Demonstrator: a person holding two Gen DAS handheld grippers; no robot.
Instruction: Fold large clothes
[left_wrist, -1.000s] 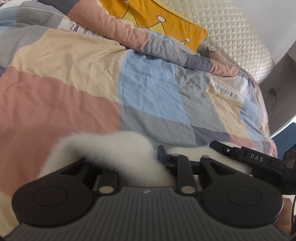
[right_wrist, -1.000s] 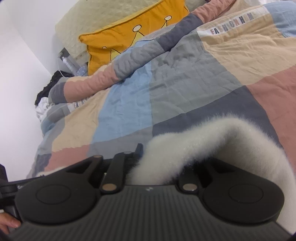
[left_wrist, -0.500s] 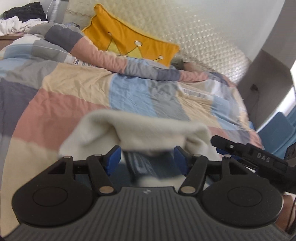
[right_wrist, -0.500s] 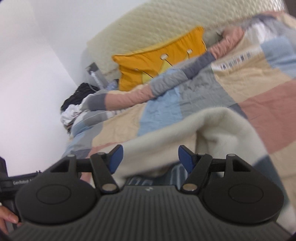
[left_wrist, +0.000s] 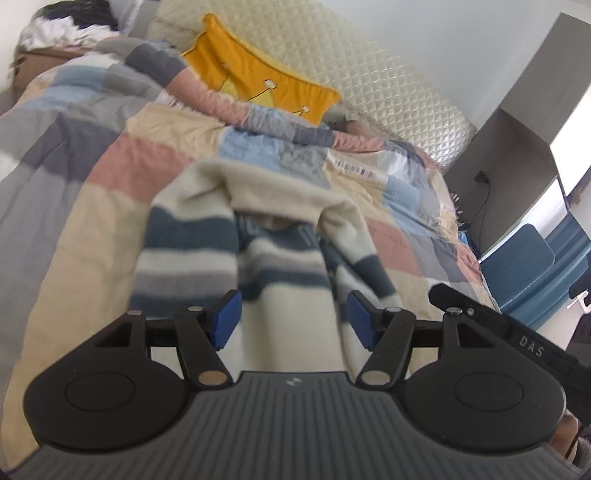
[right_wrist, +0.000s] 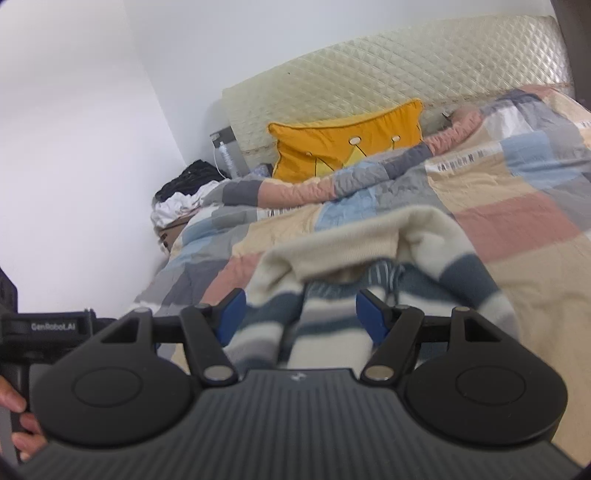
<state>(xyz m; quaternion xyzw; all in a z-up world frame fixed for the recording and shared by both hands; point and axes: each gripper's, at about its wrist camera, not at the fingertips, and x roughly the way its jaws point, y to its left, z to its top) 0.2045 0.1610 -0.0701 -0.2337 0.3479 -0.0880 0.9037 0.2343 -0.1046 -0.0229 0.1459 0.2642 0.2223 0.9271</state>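
Both our grippers stand wide with nothing pinched: the left gripper (left_wrist: 293, 321) and the right gripper (right_wrist: 299, 317) each show blue pads (left_wrist: 225, 319) parted above the striped sweater (left_wrist: 258, 236), which lies on the patchwork quilt (left_wrist: 92, 229) just ahead of us, its cream back folded over and both sleeves turned in across the banded front.

We judge the fold loose. One sleeve (left_wrist: 365, 251) trails off at an angle, and the thick knit could spring open or slide if we nudge it. The quilt is soft and rumpled, so creases may not hold.

Beyond it sit a yellow crown cushion (right_wrist: 343, 147), a quilted cream headboard (right_wrist: 388, 70), white walls, a heap of clothes (right_wrist: 184, 192) in the corner and a blue chair (left_wrist: 524, 273).
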